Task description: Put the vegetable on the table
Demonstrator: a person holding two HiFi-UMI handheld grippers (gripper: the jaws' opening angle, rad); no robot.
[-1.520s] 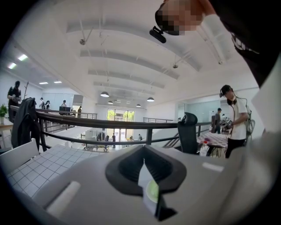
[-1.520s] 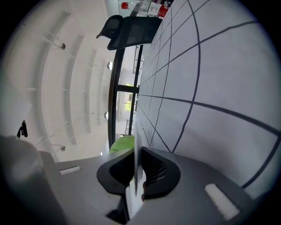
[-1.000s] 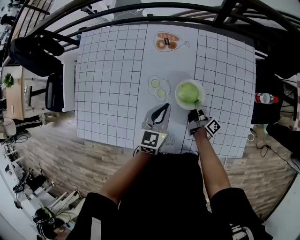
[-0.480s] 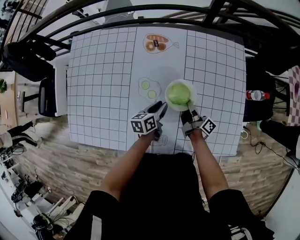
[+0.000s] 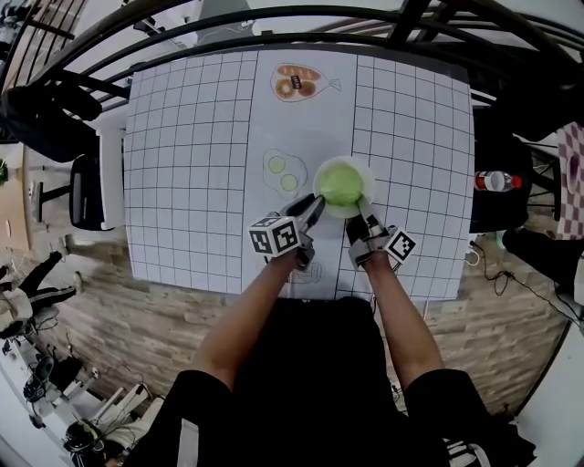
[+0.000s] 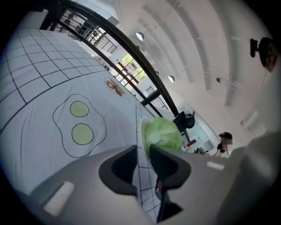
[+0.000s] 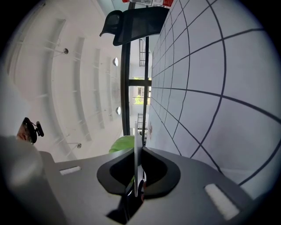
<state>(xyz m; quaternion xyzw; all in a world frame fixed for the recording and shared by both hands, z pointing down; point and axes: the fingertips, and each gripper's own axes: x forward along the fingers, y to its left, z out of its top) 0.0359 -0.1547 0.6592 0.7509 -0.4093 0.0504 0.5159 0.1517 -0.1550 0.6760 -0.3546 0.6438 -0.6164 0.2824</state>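
A green head of lettuce (image 5: 341,185) (image 6: 162,134) (image 7: 123,144) lies on a white plate (image 5: 365,173) near the table's front edge. My right gripper (image 5: 363,216) (image 7: 137,151) is shut on the plate's near rim (image 7: 136,162), which shows edge-on as a thin white line between its pads. My left gripper (image 5: 313,206) (image 6: 142,149) is at the plate's left rim (image 6: 143,132). Its jaws have just been closing a little, but a gap remains and the table's grid shows through it. The rim stands at the fingertips, unpressed.
The white grid cloth (image 5: 192,155) bears a printed outline with two cucumber slices (image 5: 285,173) (image 6: 79,121) left of the plate and a bread picture (image 5: 299,82) at the far edge. A bottle (image 5: 497,181) lies off the table's right side. A black railing (image 5: 274,27) runs behind.
My left gripper has rolled, come down and moved right up to the plate's left rim. The right gripper keeps its hold on the plate's near rim.
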